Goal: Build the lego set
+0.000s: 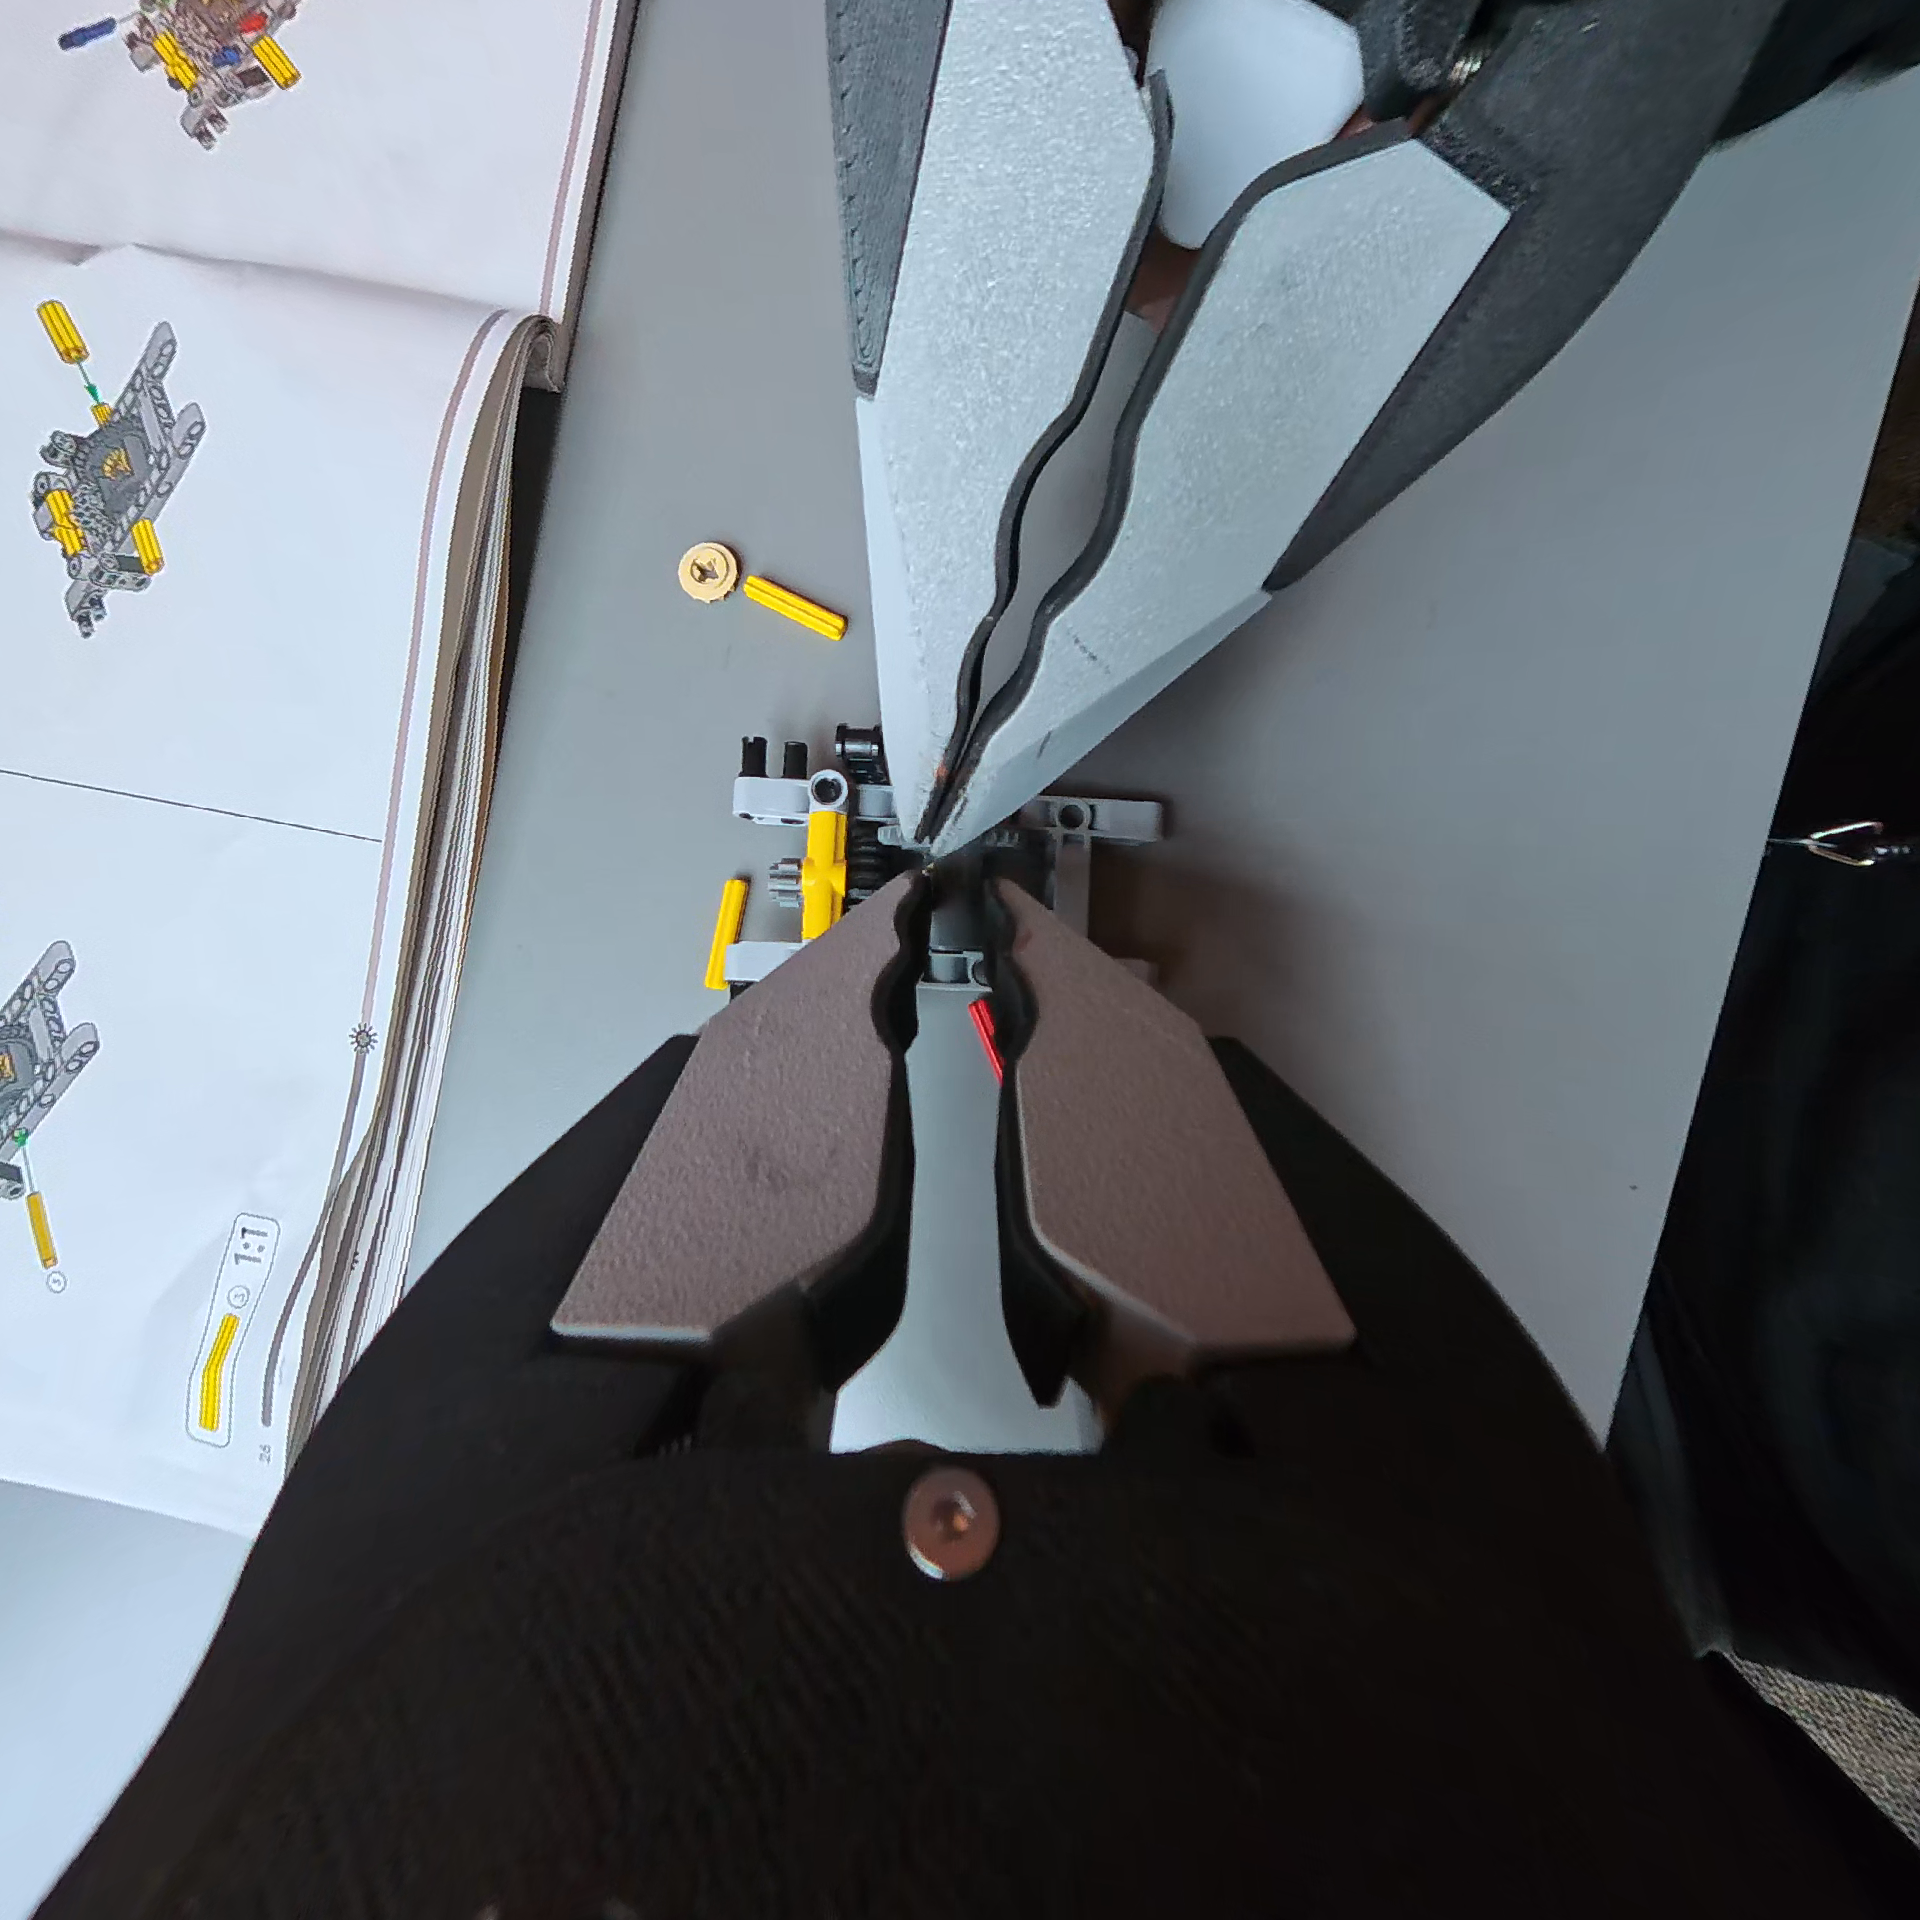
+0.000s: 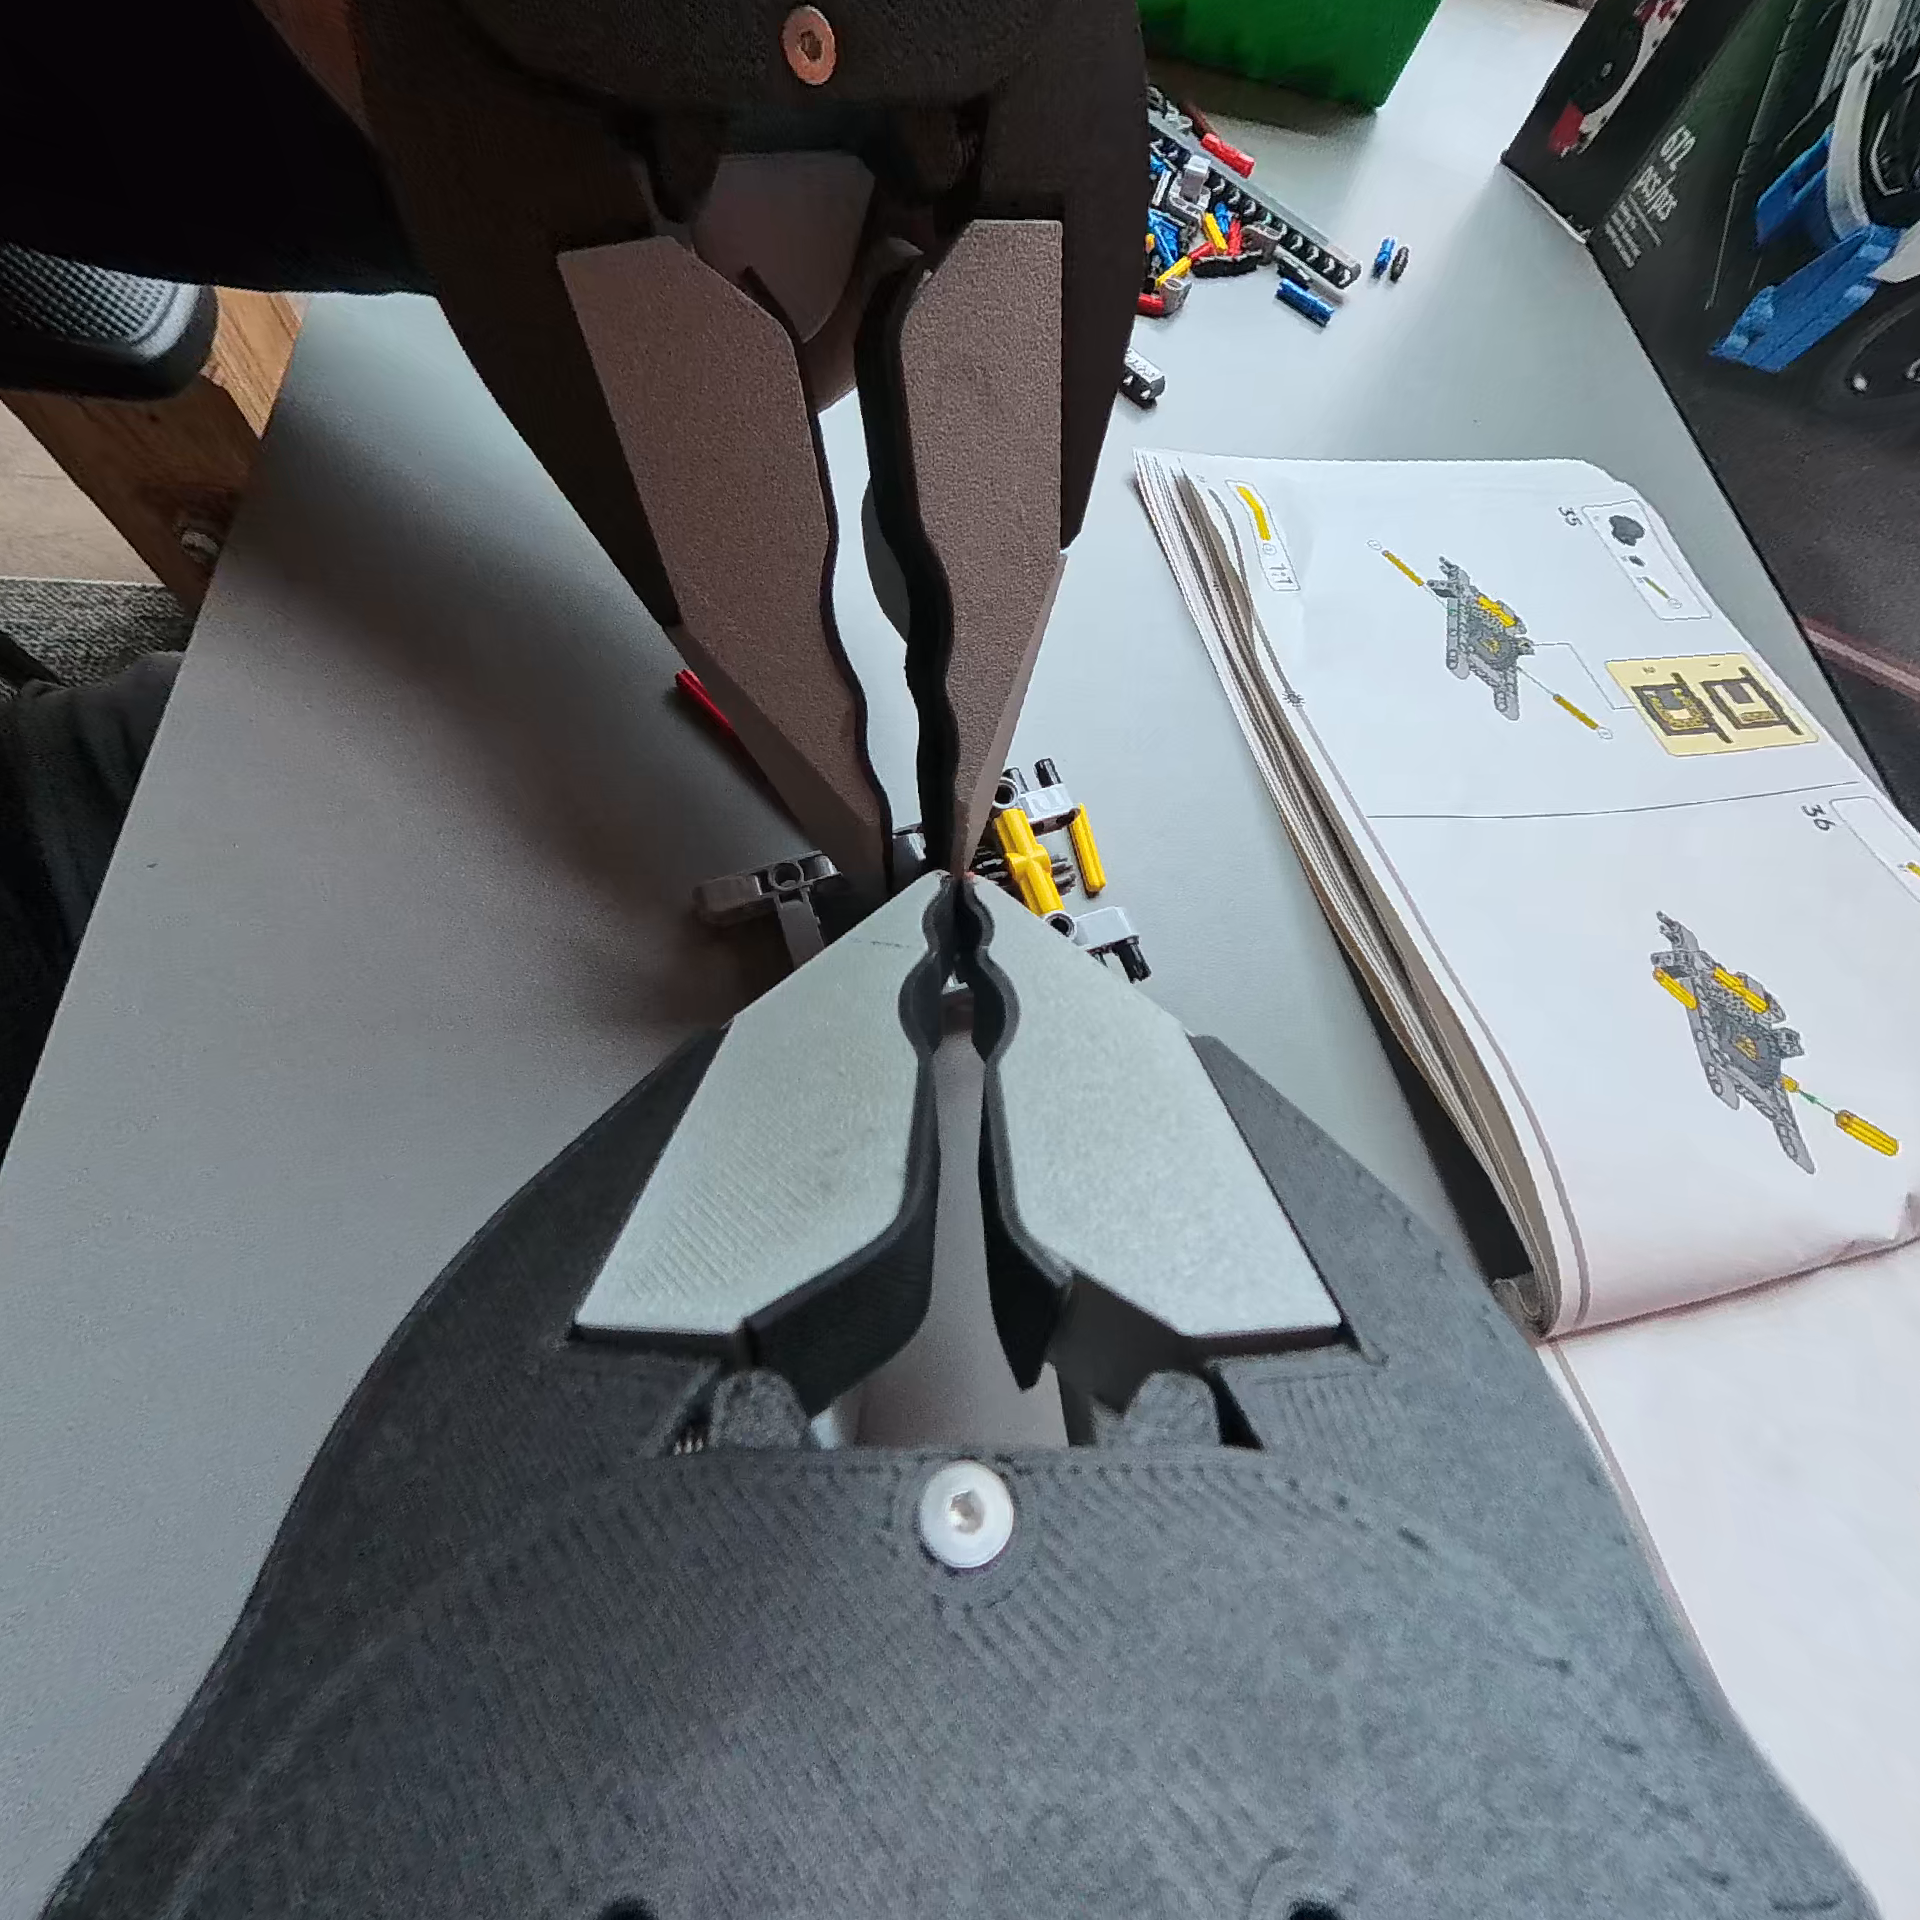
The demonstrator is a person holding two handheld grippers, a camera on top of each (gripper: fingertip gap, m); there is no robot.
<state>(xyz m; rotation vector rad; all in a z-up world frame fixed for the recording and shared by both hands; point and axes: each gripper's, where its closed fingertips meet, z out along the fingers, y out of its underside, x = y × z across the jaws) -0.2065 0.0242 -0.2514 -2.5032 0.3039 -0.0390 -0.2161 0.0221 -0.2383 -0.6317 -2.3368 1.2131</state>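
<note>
The lego assembly (image 1: 831, 862), a small grey frame with yellow and black parts, sits on the grey table (image 1: 665, 312) just beside the open instruction booklet (image 1: 239, 727), and both grippers meet right on top of it. The left gripper (image 1: 961, 914), with brownish finger plates, comes in from one side, its jaws a narrow gap apart around a grey upright part of the build; whether the pads actually press on it I cannot tell. A thin red piece (image 1: 985, 1039) shows in the gap beside its right-hand finger. The right gripper (image 2: 956, 914), with pale grey plates, reaches in from the opposite side, its tips drawn together to a point at the middle of the assembly; whatever it may be pinching there is hidden by the tips themselves. The two sets of tips nearly touch each other.

On the table just beyond the build lie a loose yellow axle (image 1: 795, 608) and a tan round bush (image 1: 709, 571), touching or nearly so at one end. Another yellow axle (image 1: 725, 930) stands out from the booklet side of the frame.

Farther out, the booklet lies flat with its pages showing drawings of the same grey and yellow build. Past it, a scatter of loose lego pieces (image 2: 1236, 239) in blue, red, black and grey lies well apart from the work, near a green bin (image 2: 1288, 42) and the dark lego box (image 2: 1714, 208) along the table's far edge
</note>
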